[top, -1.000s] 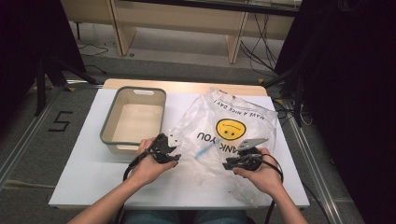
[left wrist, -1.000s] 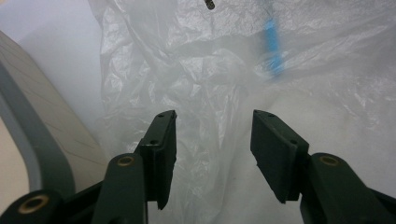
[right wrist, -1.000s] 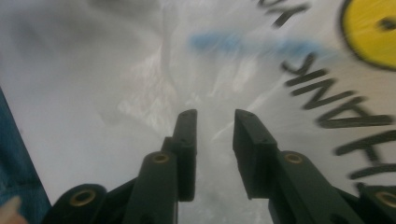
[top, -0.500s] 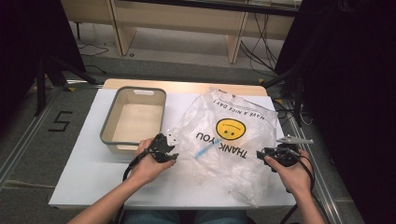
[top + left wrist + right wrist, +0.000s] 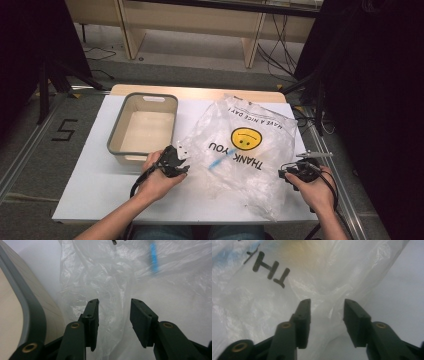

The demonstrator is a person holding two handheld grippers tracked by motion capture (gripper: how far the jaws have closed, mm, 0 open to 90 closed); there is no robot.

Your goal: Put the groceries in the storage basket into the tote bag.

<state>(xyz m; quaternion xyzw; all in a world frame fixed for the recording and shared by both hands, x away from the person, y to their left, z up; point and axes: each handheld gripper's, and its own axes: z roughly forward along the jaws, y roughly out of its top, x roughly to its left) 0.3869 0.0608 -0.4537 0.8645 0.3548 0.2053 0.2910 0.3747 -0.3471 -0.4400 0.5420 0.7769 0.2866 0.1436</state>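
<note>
Sprawling crumpled clear smiley bag (image 5: 240, 150).

White table (image 5: 90, 195) carries grey bin (image 5: 116, 134) and plastic bag (image 5: 250, 165)

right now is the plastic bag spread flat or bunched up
Mostly spread: the plastic bag lies flat but wrinkled on the table, its smiley print readable, beside the grey bin.
</note>
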